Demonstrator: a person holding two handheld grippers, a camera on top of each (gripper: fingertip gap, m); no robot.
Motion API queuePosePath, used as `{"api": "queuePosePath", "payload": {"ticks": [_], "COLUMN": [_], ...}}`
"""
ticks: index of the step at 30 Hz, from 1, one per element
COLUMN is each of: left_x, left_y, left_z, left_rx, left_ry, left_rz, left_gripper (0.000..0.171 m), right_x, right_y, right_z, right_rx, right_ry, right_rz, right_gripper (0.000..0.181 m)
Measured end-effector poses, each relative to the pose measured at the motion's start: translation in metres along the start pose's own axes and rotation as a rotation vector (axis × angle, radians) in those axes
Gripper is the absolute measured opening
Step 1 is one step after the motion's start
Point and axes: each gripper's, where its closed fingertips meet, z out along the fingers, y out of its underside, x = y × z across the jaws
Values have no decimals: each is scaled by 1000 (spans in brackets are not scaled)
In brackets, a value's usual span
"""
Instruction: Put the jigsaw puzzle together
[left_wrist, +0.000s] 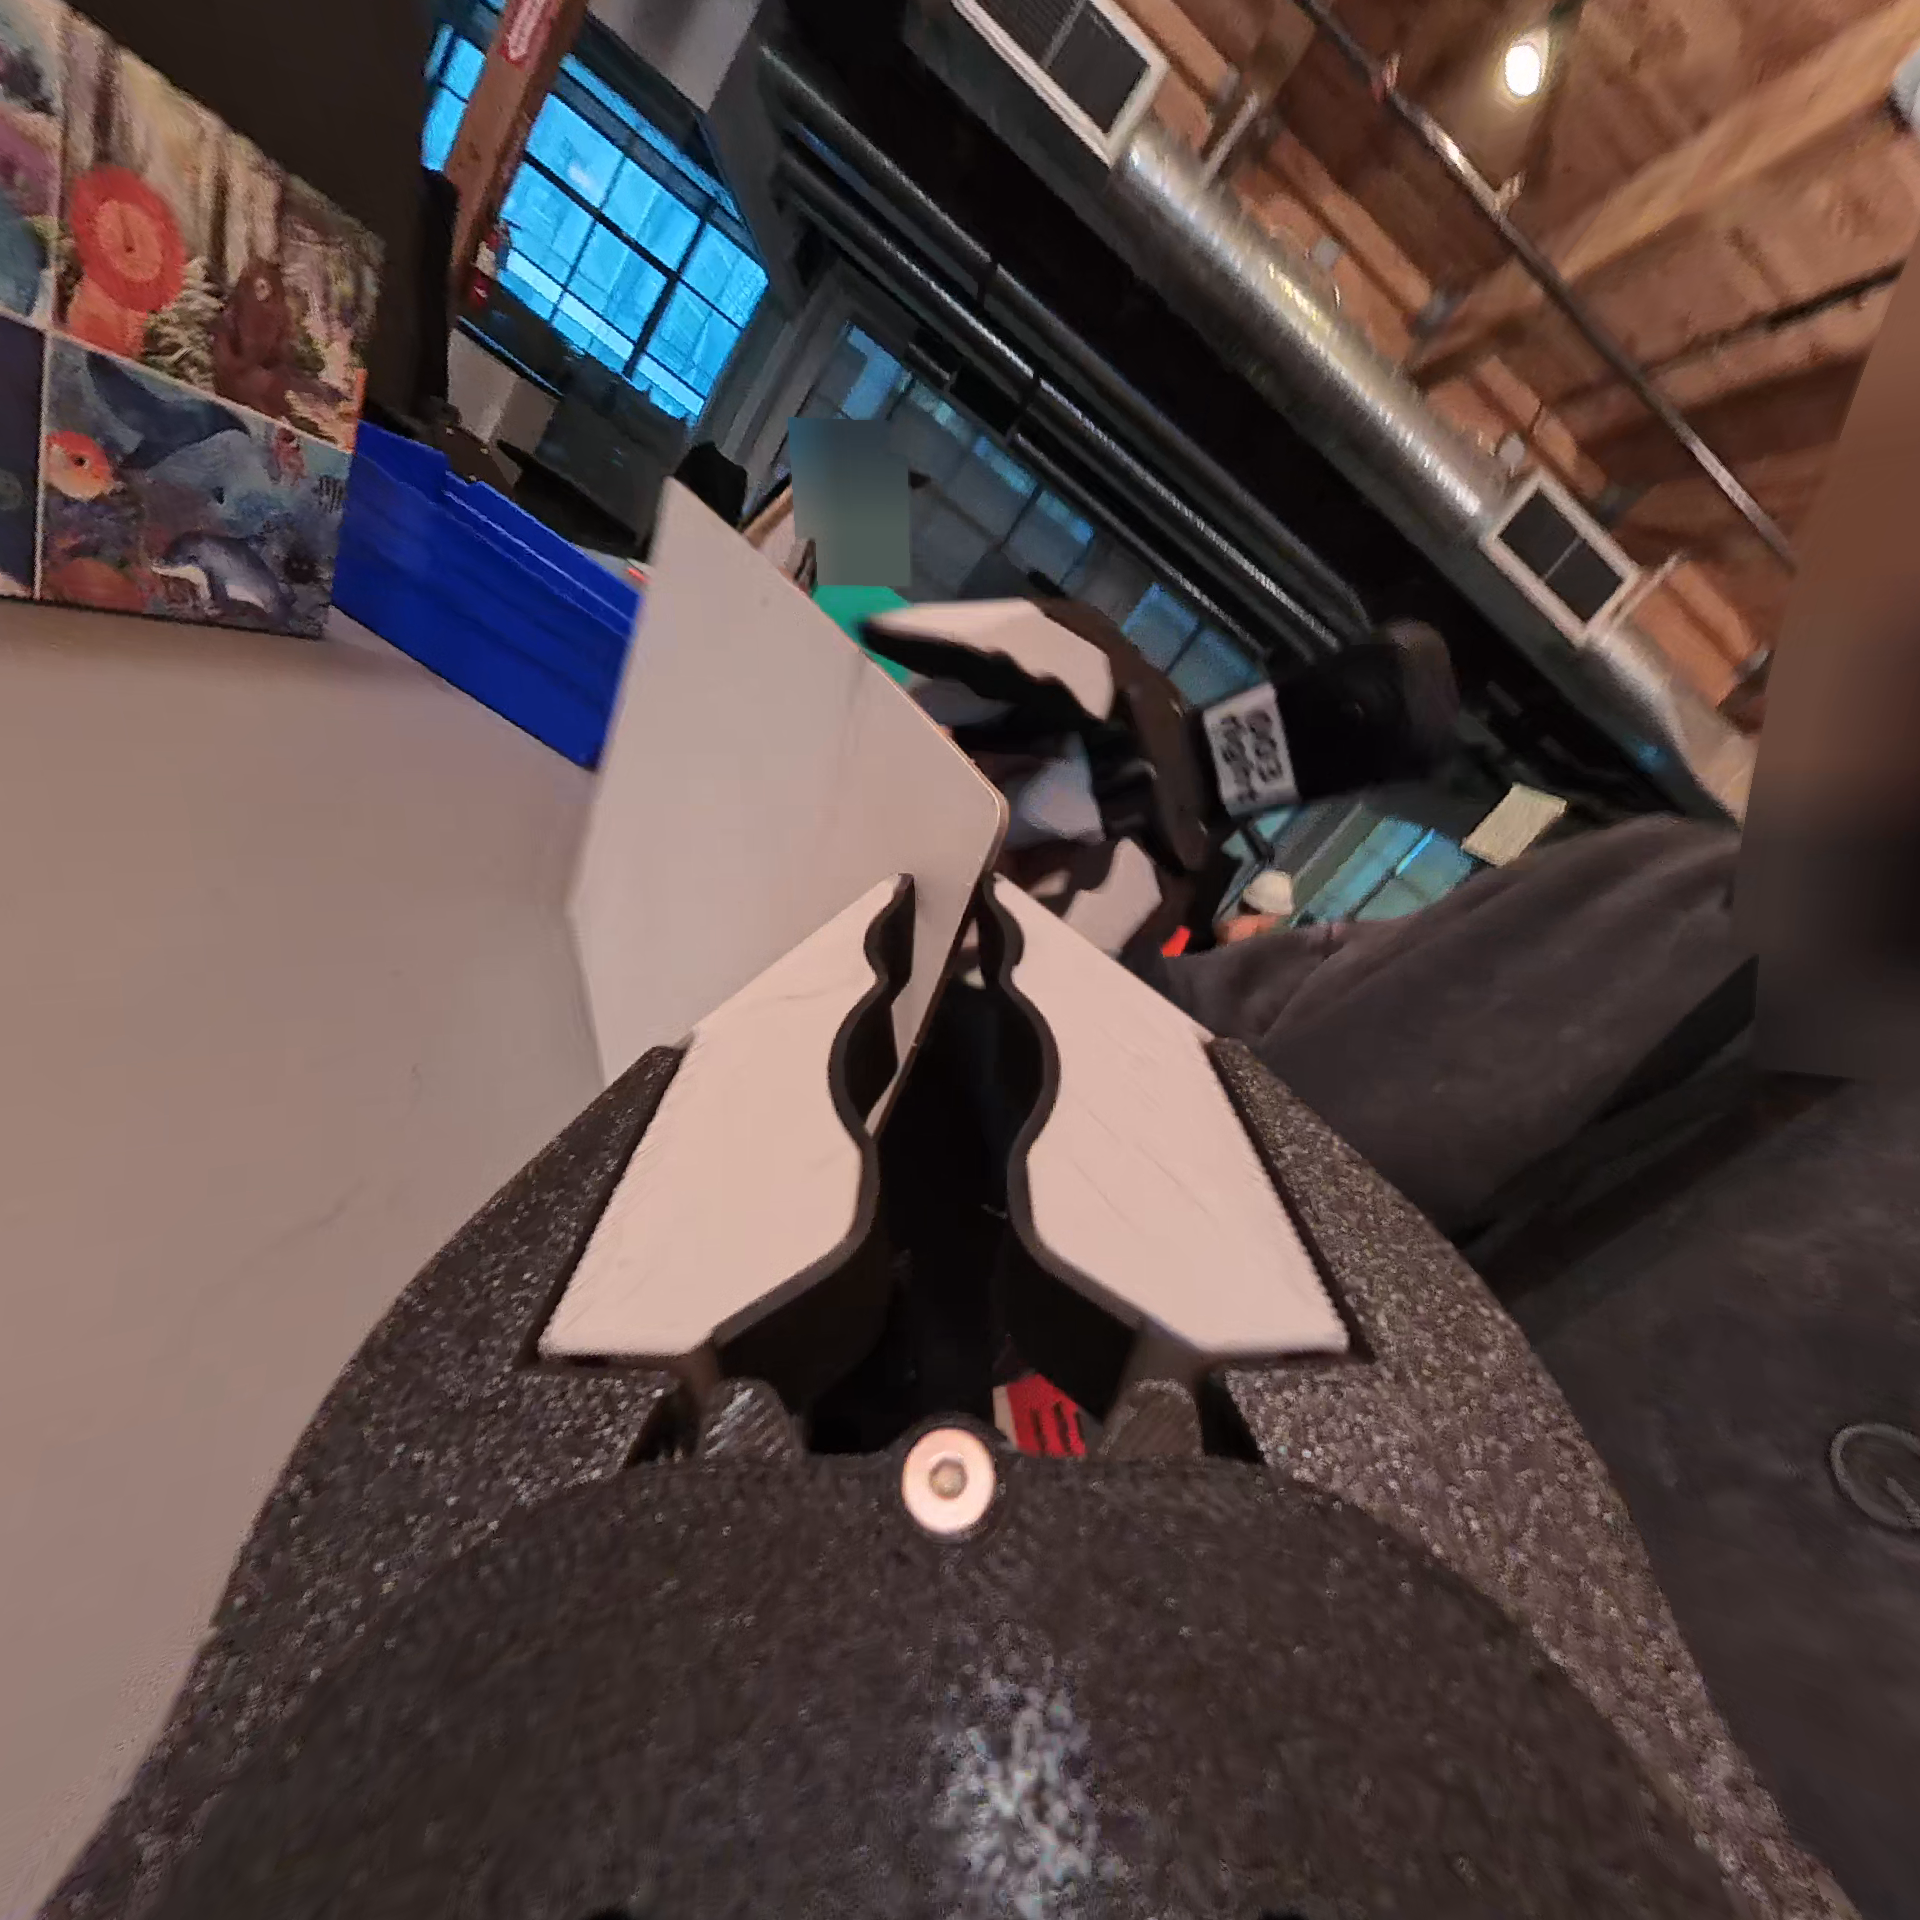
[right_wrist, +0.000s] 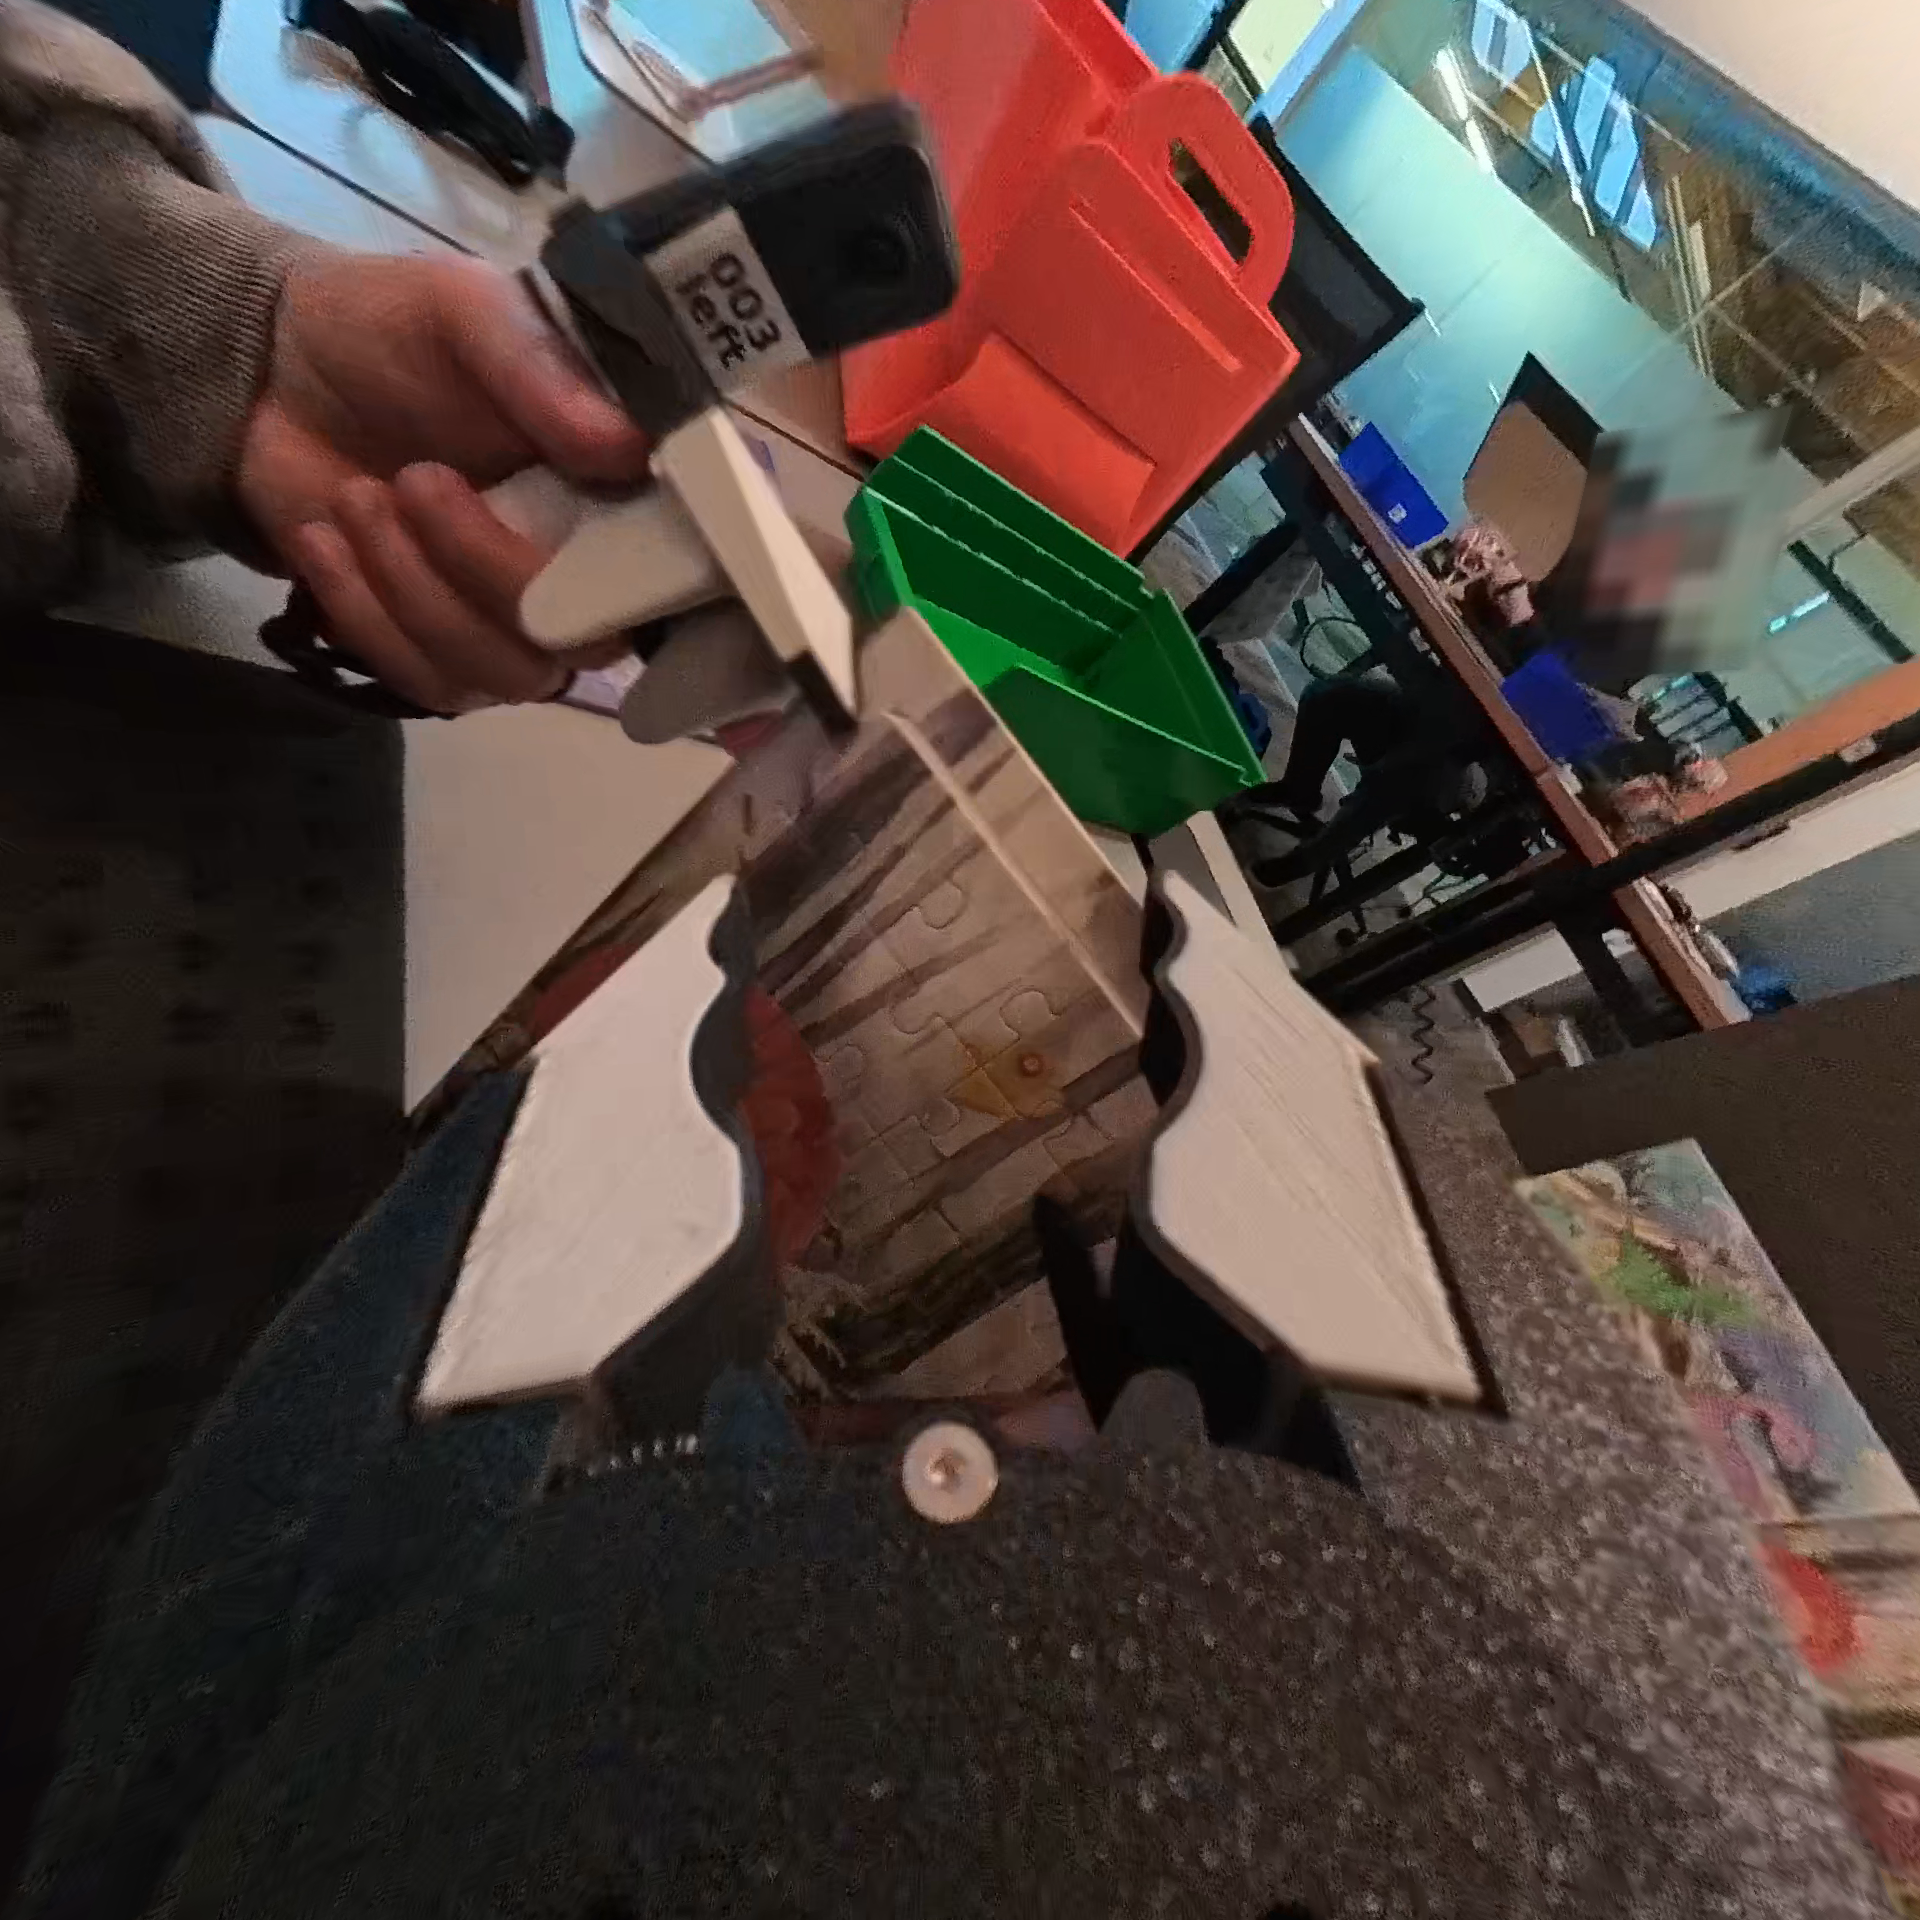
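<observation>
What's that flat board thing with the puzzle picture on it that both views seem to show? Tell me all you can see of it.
The puzzle board is a thin, stiff panel that looks like cardboard: printed with a pale tree scene and jigsaw cut lines on one face, plain whitish on the back, with a rounded corner. It is tilted up on edge off the white table. The left gripper is pinching its edge; the right gripper stands open around it.

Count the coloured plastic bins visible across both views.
3. A blue bin sits on the table beside the picture box in the left wrist view; an orange bin and a green bin below it show in the right wrist view. Others may be hidden.
</observation>
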Motion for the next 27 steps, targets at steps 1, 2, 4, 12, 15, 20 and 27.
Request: {"api": "queuePosePath", "payload": {"ticks": [1,2,4,12,15,20,27], "left_x": [-5,-8,-11,-1,-1,-13,-22], "left_y": [-2,-4,-5,-1,-1,-6,-7], "left_z": [-1,-2,-1,7,8,7,9], "left_rx": [18,32,46,38,41,61,21], "left_ry": [-9,-13,-10,44,37,-10,-94], "left_rz": [-37,-70,-105,-158,-164,-169,-57], "left_gripper": [9,8,6,10,10,8,5], "right_x": [-7,-14,-18,-14,-18,-18,-28], "right_y": [-6,-8,3,6,7,-2,-6], "right_z": [-4,-7,-5,-13,-16,-27,-39], "right_rx": [20,16,-75,-122,-122,-95,-125], "right_ry": [-27,-54,-66,-125,-152,-221,-302], "right_rz": [-28,-49,-101,-190,-171,-96,-63], "right_gripper": [77,72,77,52,61,40,43]}}
